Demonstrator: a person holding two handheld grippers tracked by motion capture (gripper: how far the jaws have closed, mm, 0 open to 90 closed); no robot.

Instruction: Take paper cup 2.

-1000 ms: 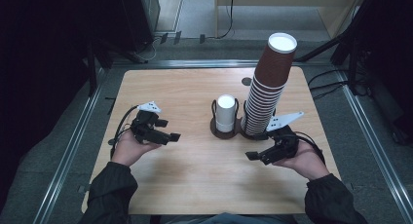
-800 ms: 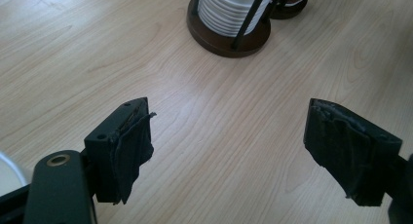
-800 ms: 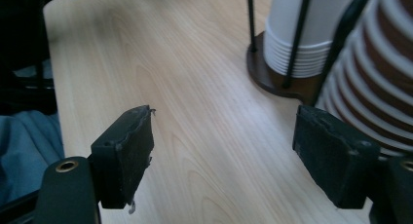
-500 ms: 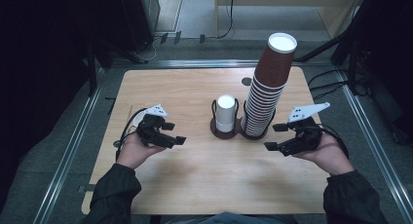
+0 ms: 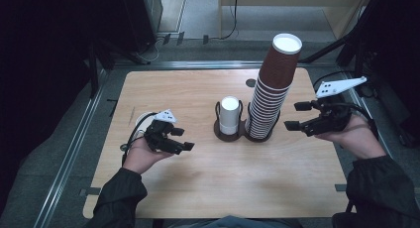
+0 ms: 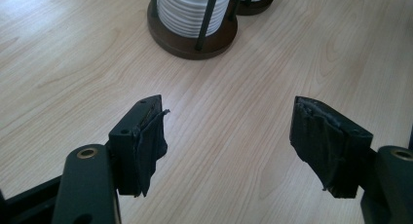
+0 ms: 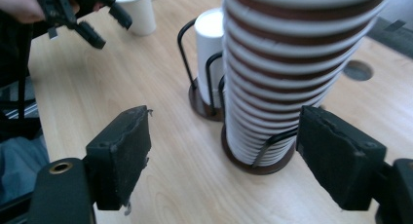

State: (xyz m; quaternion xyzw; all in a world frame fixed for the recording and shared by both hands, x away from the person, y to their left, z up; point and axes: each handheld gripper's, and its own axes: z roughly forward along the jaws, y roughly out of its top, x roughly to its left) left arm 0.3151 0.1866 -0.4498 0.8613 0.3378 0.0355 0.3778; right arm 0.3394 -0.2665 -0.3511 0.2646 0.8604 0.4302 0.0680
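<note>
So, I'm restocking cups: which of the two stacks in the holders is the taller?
The brown cup stack, in the holder nearer the right gripper; it towers over the short white cup stack beside it.

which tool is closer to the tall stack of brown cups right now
Right. The right tool hovers just beside the tall stack of brown cups, open. The left tool sits farther off, beyond the white cup holder.

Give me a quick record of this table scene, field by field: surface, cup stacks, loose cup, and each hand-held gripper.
surface: wooden table
tall stack: brown paper cups in a wire holder, right of centre
short stack: white cups in the adjoining wire holder
loose cup: single white cup standing behind the left hand
left hand-held gripper: open, empty, jaws just been closing, over bare wood
right hand-held gripper: open, empty, beside the tall stack, apart from it
</note>
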